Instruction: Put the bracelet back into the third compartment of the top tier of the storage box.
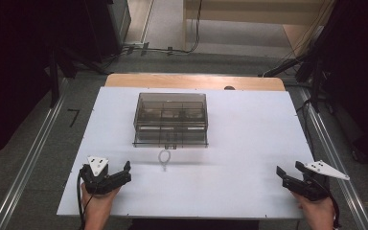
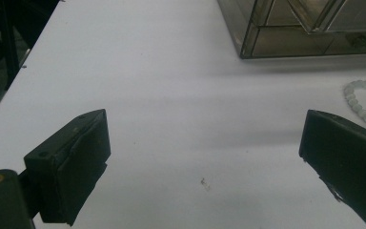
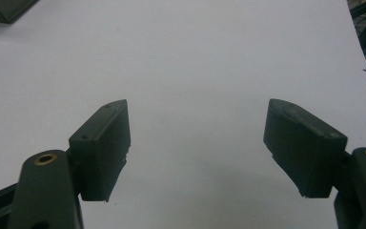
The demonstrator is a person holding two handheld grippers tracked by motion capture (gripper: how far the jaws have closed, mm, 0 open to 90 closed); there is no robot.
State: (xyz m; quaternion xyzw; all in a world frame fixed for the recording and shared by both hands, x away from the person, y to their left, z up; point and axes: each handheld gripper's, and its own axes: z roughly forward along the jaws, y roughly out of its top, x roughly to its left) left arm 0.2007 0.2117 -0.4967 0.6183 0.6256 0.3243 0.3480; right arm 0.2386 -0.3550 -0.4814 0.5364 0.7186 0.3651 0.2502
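Two pairs of tongs rest at the near corners of the white tabletop (image 1: 249, 143), both released and gripping nothing. The left tongs (image 1: 120, 173) lie at the near left with their jaws spread wide; in the left gripper view the bare surface shows between them. The right tongs (image 1: 290, 171) sit at the near right, equally wide, well apart from everything else. A pale bead bracelet (image 1: 165, 157) lies flat on the tabletop just in front of the smoky clear organizer box (image 1: 171, 119), which stands toward the far middle. In the left gripper view the bracelet (image 2: 362, 102) appears just beyond the right-hand jaw, near but not touching it.

Judging by this layout, nothing of the work is done: the bracelet is untouched and outside the box. What is left is likely the whole job: reaching for it, lifting it and stowing it in the box, whose closed front would probably need opening first.
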